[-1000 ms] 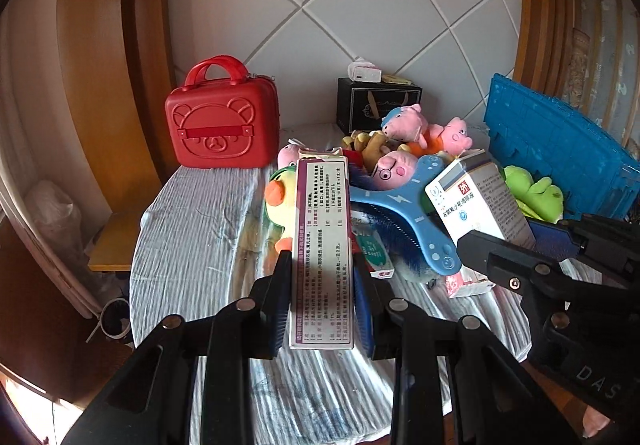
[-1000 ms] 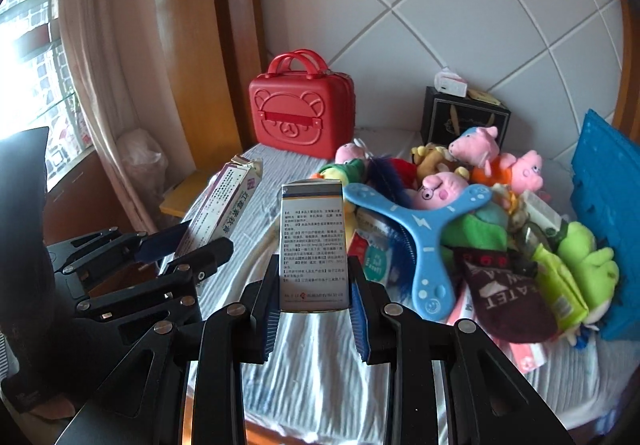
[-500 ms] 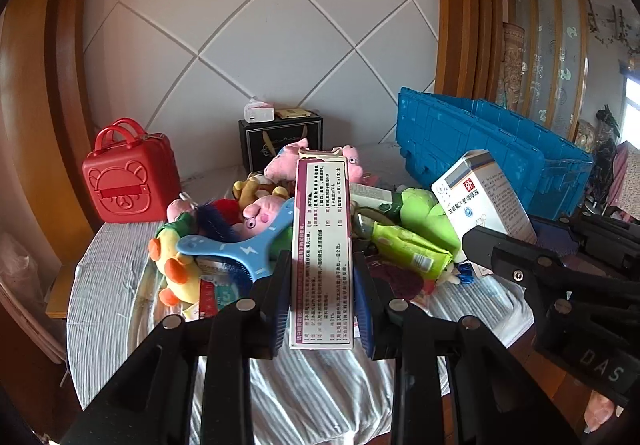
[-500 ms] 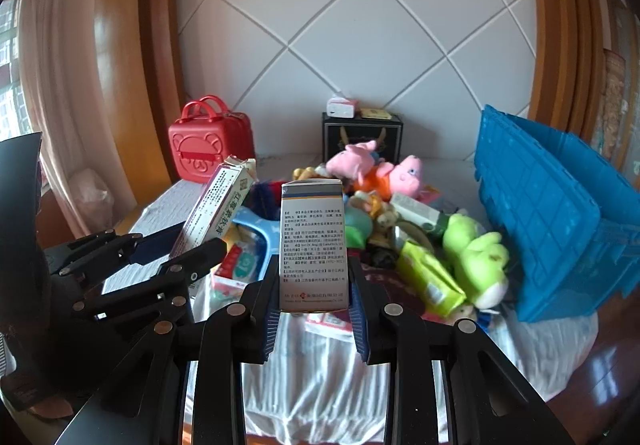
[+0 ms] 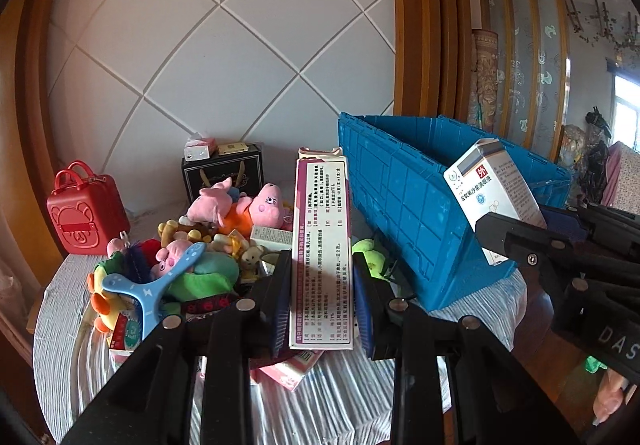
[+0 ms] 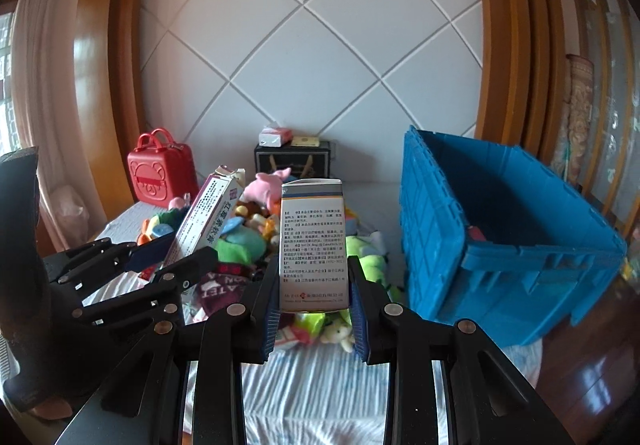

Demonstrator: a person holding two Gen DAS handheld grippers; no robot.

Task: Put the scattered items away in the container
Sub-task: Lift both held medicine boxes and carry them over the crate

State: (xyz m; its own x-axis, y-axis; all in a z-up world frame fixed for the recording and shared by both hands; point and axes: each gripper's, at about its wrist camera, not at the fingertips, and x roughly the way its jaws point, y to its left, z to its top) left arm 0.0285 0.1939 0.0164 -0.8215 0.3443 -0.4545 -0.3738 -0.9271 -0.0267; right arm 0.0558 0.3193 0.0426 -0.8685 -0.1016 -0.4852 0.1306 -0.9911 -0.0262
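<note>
My left gripper (image 5: 322,309) is shut on a long purple-and-white medicine box (image 5: 322,245), held upright above the table. It shows at the left of the right wrist view (image 6: 208,221). My right gripper (image 6: 312,319) is shut on a shorter white-and-blue medicine box (image 6: 313,241), which also shows at the right of the left wrist view (image 5: 494,197). The blue crate (image 6: 520,245) stands open on the right side of the table, just right of both grippers; it also shows in the left wrist view (image 5: 408,213). A heap of plush toys (image 5: 224,233) lies on the table behind the boxes.
A red bear suitcase (image 5: 86,221) stands at the back left. A black gift box (image 5: 224,173) with small packets on top stands against the tiled wall. A blue boomerang toy (image 5: 156,285) and a pink packet (image 5: 288,367) lie on the striped tablecloth (image 6: 320,385).
Both grippers have swung right with their boxes still held. The blue crate has come from the right edge toward the middle of both views.
</note>
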